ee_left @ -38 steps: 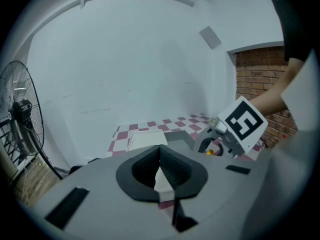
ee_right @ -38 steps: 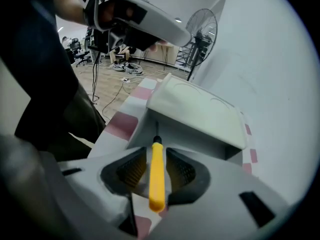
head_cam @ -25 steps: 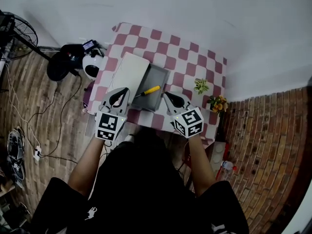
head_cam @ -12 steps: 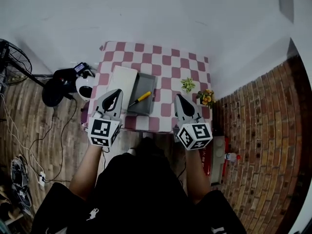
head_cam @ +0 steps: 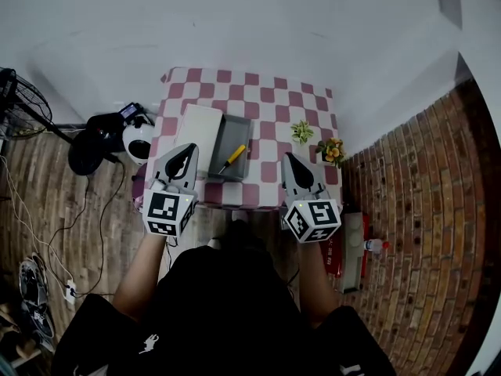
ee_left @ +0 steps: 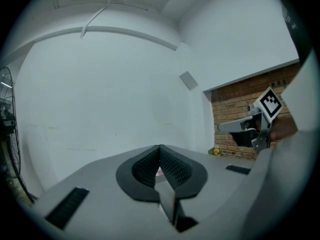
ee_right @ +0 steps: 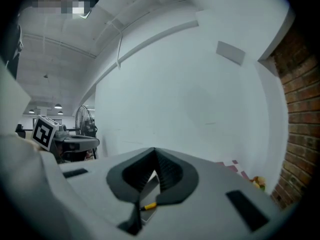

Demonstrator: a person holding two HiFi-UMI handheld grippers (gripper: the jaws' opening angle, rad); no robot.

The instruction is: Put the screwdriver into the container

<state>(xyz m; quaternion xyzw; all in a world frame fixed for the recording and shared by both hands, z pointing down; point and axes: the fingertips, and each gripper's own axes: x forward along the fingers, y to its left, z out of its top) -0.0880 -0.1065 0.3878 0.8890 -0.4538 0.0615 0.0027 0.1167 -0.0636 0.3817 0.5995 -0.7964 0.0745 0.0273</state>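
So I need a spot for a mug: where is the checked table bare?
Bare cloth runs along the far edge of the table by the wall, and down the middle between the grey tray and the green plant and flowering plant. The left side is crowded: the white board and the tray holding the screwdriver. Plants take the right edge.

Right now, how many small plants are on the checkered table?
2. A green plant stands on the right side of the checkered table, and an orange-flowered one sits just right of it at the table's edge. Another could be hidden behind the right hand-held gripper.
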